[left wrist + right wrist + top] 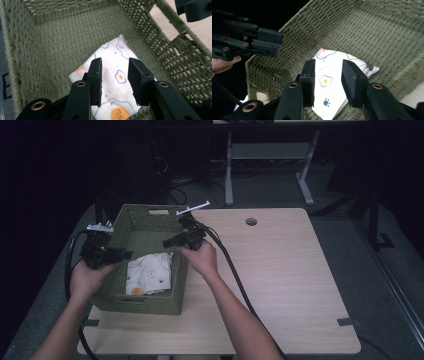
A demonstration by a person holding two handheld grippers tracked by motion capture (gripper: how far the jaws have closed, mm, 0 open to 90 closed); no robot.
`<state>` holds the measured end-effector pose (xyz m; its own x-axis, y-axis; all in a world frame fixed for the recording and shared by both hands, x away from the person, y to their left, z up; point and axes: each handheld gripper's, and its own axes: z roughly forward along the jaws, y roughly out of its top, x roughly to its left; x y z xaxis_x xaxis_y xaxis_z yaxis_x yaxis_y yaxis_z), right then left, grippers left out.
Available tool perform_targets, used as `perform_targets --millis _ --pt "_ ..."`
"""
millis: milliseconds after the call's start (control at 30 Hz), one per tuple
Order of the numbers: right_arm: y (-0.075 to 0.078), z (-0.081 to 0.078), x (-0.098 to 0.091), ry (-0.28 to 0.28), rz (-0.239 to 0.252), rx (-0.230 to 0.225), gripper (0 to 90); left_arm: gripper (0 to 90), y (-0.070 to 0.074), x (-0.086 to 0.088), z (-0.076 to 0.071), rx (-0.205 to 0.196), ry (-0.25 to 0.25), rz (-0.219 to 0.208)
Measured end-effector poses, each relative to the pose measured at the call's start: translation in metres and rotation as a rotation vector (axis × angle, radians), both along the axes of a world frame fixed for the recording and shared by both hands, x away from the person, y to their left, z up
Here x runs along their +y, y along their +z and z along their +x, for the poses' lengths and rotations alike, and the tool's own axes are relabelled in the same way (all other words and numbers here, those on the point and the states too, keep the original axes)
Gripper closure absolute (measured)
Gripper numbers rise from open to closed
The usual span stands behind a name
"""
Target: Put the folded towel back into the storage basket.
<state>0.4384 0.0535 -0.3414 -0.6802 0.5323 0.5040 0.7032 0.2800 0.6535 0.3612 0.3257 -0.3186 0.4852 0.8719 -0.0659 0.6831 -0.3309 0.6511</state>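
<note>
A green woven basket [140,304] stands on the left part of the wooden table [280,270]. Inside it lies a folded white cloth [149,272] printed with fried eggs and paw marks. My left gripper [125,254] is over the basket's left rim, pointing inward, open and holding nothing. My right gripper [167,242] is over the right rim, also open and holding nothing. In the left gripper view the open jaws [115,65] hover above the cloth [117,50]. In the right gripper view the open jaws [328,65] hover above the cloth [327,57], with the left gripper [267,41] across the basket.
The table has a round cable hole [251,221] near its back edge and a tape mark [347,321] at the front right. Black cables [235,270] trail from both grippers. A white desk frame [229,170] stands on the dark floor behind.
</note>
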Motion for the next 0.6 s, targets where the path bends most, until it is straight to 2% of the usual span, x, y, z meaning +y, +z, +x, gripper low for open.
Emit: perform_targets --millis 233,333,600 --pt "0.008 -0.003 -0.019 -0.008 0.017 -0.018 61.9 63.3 0.006 -0.018 -0.001 -0.014 -0.023 -0.009" --pt "0.011 -0.003 -0.029 -0.018 0.02 -0.023 61.5 63.0 0.008 -0.025 0.0 -0.025 -0.031 -0.025" --pt "0.015 -0.005 -0.054 -0.05 0.031 -0.027 60.2 61.6 0.012 -0.048 -0.001 -0.036 -0.083 -0.036"
